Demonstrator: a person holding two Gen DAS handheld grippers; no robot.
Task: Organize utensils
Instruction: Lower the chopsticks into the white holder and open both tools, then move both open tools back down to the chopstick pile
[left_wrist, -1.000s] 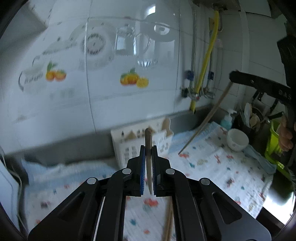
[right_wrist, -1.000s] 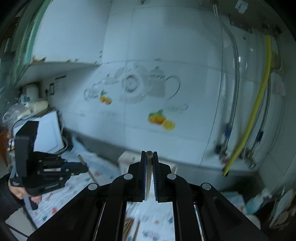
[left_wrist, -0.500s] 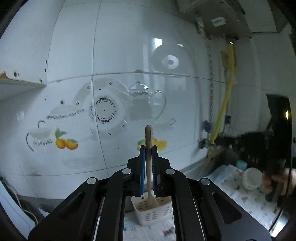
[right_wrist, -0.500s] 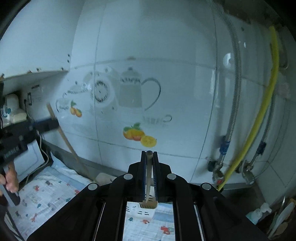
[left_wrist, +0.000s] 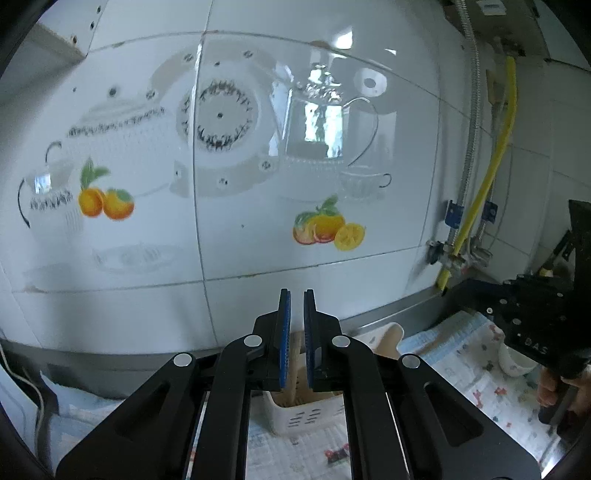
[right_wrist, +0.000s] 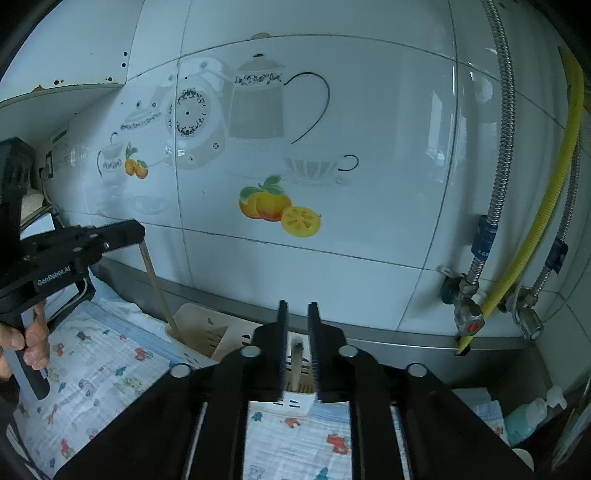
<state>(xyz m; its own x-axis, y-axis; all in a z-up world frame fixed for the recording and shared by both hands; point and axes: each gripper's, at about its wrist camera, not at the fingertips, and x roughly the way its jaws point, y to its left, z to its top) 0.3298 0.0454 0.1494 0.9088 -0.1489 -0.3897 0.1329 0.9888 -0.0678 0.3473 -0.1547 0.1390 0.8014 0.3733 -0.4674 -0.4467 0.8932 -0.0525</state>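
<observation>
A white slotted utensil holder (left_wrist: 303, 415) (right_wrist: 207, 338) stands on the patterned cloth against the wall. My left gripper (left_wrist: 296, 295) is open a little above it; a wooden chopstick (left_wrist: 293, 373) stands in the holder between and below the jaws. In the right wrist view the left gripper (right_wrist: 138, 232) shows with that chopstick (right_wrist: 157, 291) slanting down into the holder. My right gripper (right_wrist: 297, 304) is open over the holder; a wooden utensil (right_wrist: 295, 363) stands loose in it below the jaws.
The tiled wall with fruit decals is close ahead. A yellow hose (right_wrist: 532, 236) and metal pipes with valves (right_wrist: 463, 310) run at the right. A small white bowl (left_wrist: 515, 363) and a soap bottle (right_wrist: 524, 419) sit on the cloth at the right.
Both grippers came down over the holder and opened. The wooden utensils they held now stand in the holder, free of the jaws.
</observation>
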